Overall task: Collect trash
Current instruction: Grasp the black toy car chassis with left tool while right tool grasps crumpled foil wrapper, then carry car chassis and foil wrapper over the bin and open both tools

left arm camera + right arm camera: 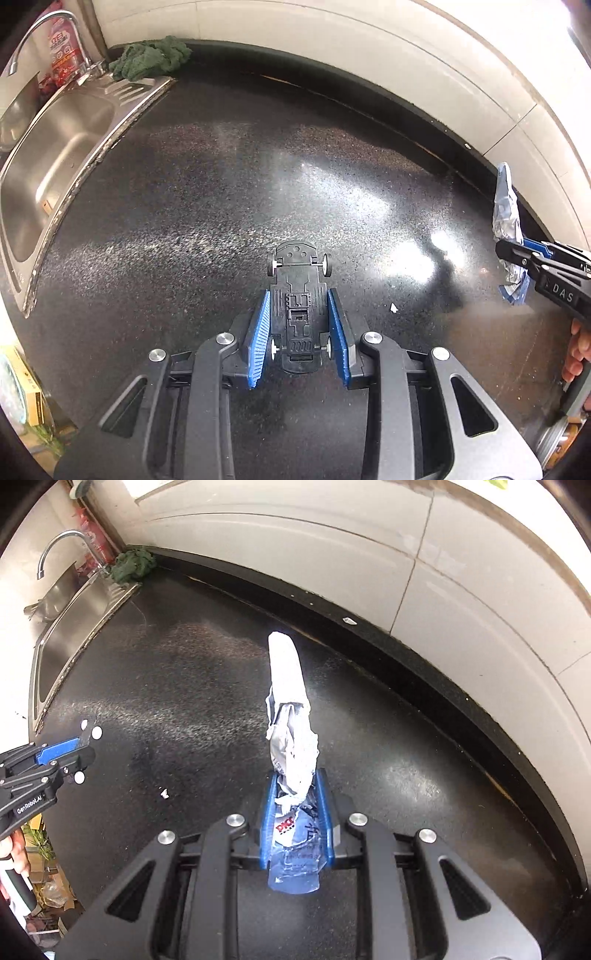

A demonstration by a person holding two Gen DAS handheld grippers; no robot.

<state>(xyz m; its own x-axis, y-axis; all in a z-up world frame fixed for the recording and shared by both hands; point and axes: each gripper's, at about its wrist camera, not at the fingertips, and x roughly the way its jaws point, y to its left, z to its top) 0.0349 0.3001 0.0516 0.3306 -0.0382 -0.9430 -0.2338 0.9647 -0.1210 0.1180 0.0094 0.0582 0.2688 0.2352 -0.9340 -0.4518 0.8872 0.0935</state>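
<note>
Two claws, crinkled foil wrapper [291,734], (upturned) toy car [298,310]

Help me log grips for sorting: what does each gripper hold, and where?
Left gripper pinches the upturned toy car across its chassis sides. Right gripper clamps the crumpled wrapper at its lower printed end.

Bright countertop [258,177] glare, perhaps daylight; warped edges.
</note>
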